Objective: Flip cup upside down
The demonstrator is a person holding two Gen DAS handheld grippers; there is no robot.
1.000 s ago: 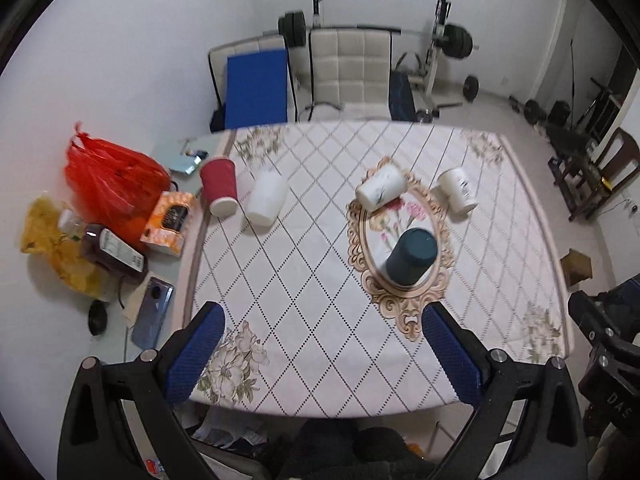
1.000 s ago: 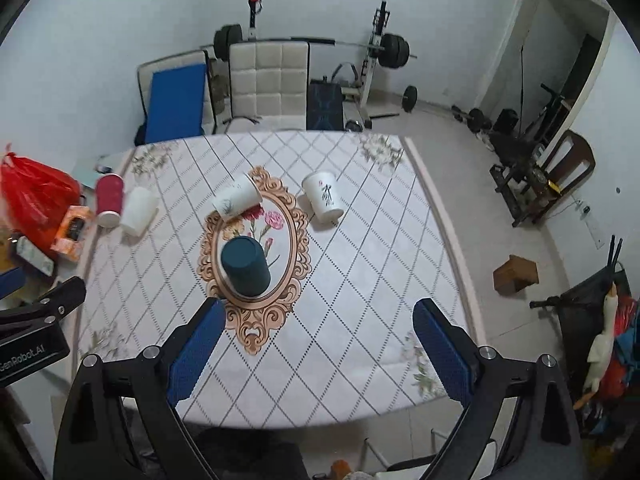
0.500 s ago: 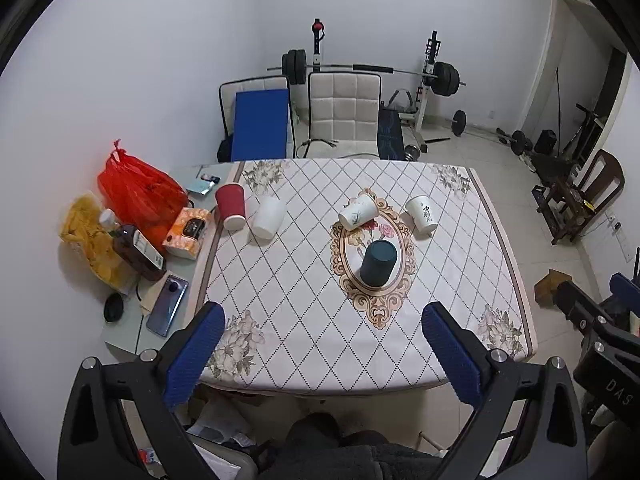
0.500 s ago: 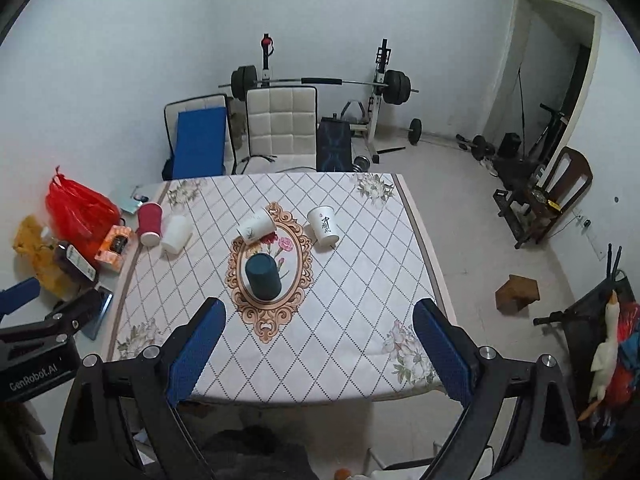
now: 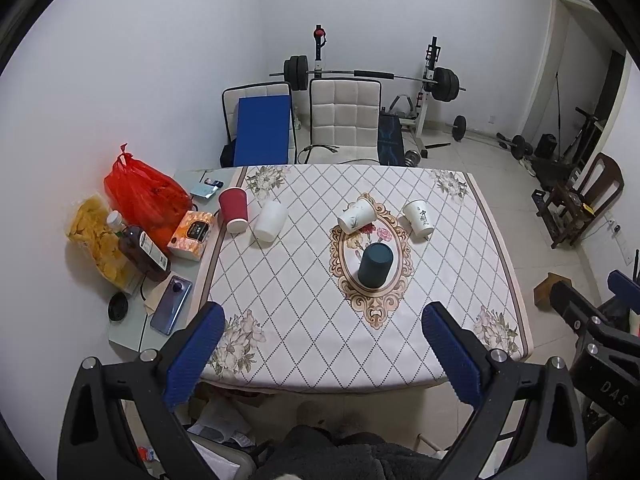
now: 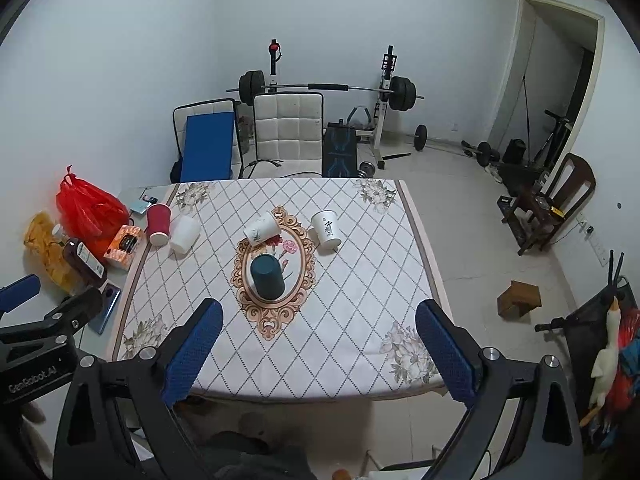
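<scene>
A dark teal cup stands upside down on the oval medallion at the middle of the table; it also shows in the right wrist view. Two white printed paper cups stand mouth-down behind it. A red cup and a plain white cup stand mouth-down at the far left. My left gripper and my right gripper are open and empty, high above the table's near edge.
Left of the table a side surface holds a red bag, a bottle, a tissue box and a phone. Chairs and a barbell rack stand behind. A small wooden block lies on the floor at right.
Both grippers have pulled up and back from the table, so the table and cups look smaller. The cups have not moved.
</scene>
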